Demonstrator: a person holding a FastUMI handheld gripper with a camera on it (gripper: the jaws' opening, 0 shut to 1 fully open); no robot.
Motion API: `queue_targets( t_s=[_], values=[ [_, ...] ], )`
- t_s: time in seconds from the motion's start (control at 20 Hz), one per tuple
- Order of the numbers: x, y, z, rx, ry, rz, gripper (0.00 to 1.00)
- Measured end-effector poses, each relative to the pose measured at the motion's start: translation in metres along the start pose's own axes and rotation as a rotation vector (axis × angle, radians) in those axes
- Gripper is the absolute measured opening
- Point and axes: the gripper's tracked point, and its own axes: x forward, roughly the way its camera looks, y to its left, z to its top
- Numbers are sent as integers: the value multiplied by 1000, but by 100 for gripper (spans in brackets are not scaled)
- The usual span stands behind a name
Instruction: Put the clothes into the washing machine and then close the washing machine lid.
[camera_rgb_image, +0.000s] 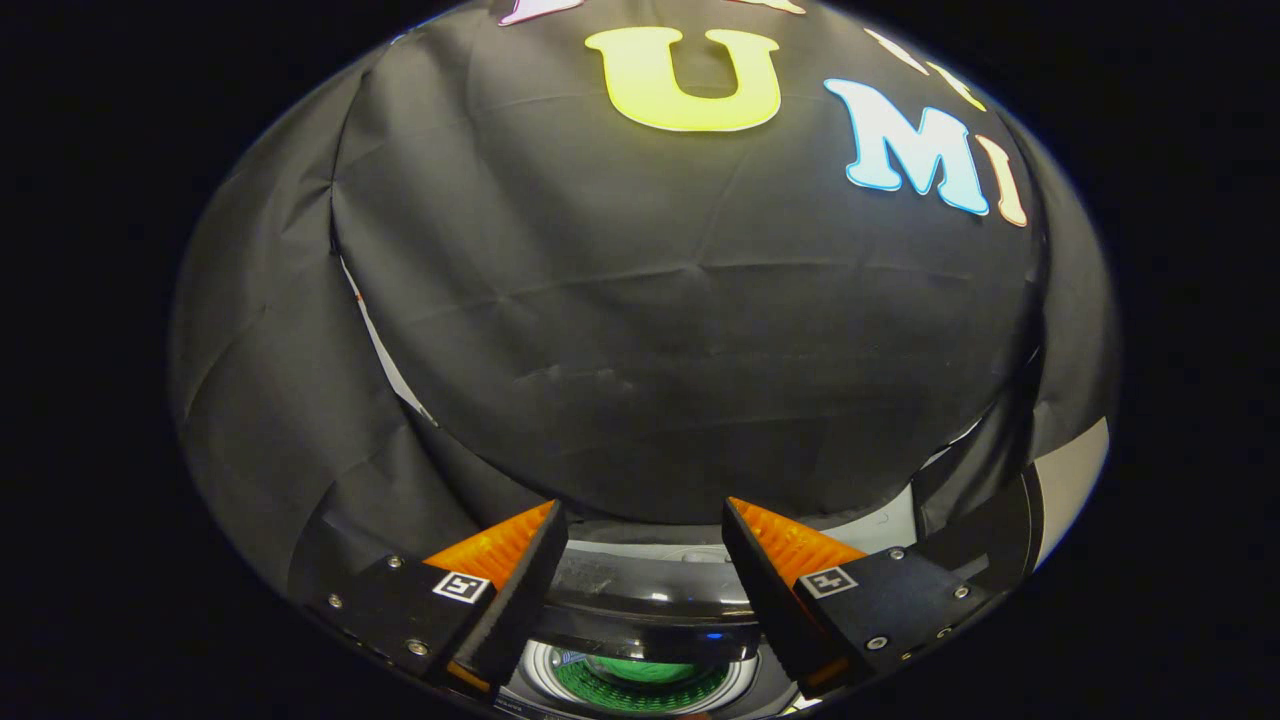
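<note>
A staged recording booth, not a lived-in home: walled all round with creased black cloth (640, 330), seams and pale gaps showing at the joins. Set up as a laundry corner, with a washing machine (650, 600), drum open, green inside.

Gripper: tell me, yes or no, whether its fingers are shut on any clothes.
No. The gripper stands open, its orange fingers apart with nothing between them, above the washing machine.
</note>
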Motion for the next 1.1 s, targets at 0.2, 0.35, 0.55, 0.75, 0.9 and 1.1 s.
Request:
queue_targets(
  t_s=[0.2,0.35,0.55,0.75,0.9,1.1],
  values=[
    [-1,1,-2,-5,-26,2,96],
    [-2,1,-2,-4,-33,6,96],
    [-1,1,3,-7,-61,9,95],
    [1,-3,7,-5,-77,11,94],
    [2,-4,10,-7,-84,14,93],
    [12,-11,-2,6,-34,30,94]
  ],
)
